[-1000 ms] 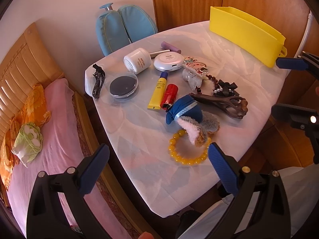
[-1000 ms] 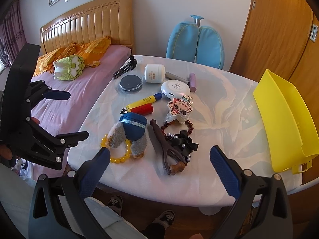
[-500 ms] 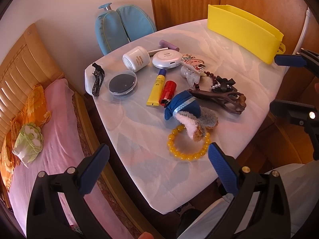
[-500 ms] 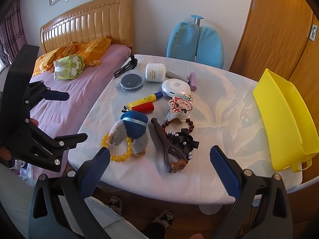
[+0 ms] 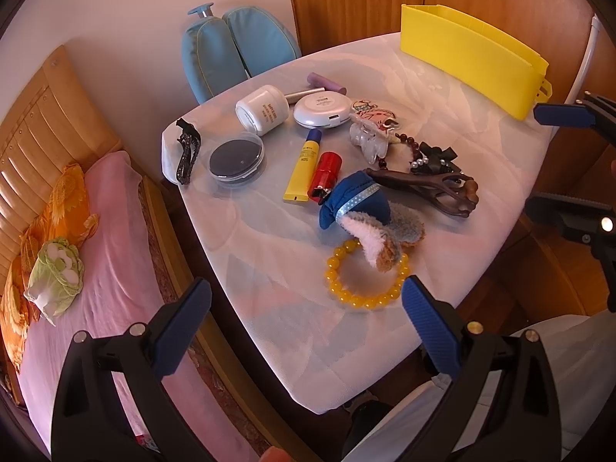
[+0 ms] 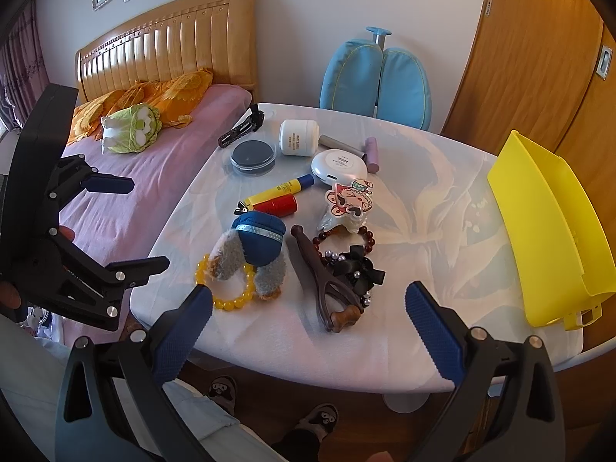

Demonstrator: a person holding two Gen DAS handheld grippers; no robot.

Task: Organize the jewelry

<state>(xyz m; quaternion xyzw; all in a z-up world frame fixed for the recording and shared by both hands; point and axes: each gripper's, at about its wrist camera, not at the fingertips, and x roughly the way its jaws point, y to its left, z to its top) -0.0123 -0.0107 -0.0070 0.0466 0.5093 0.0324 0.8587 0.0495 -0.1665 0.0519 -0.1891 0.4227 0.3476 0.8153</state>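
Note:
A yellow bead bracelet (image 5: 365,281) (image 6: 227,288) lies near the table's front edge, partly under a blue and grey plush hair clip (image 5: 365,215) (image 6: 254,250). A dark red bead bracelet (image 6: 346,236) and a black bow with pearls (image 6: 356,267) (image 5: 437,158) lie beside a brown wooden claw clip (image 5: 427,188) (image 6: 323,285). The yellow bin (image 5: 469,57) (image 6: 546,227) stands at the table's far side. My left gripper (image 5: 304,327) (image 6: 127,223) hovers open off the table's near corner. My right gripper (image 6: 308,331) (image 5: 558,158) hangs open before the front edge. Both hold nothing.
On the table (image 6: 423,208) also lie a white jar (image 6: 298,136), a round compact (image 6: 338,165), a dark lidded dish (image 6: 252,156), a yellow tube (image 6: 279,190), a red lighter (image 6: 275,205), a cartoon clip (image 6: 348,202) and a black hair clip (image 6: 242,129). A bed (image 6: 154,169) stands left, a blue chair (image 6: 377,77) behind.
Both grippers have drawn back and up slightly from the table; the objects sit a little further away in view. Nothing on the table has moved.

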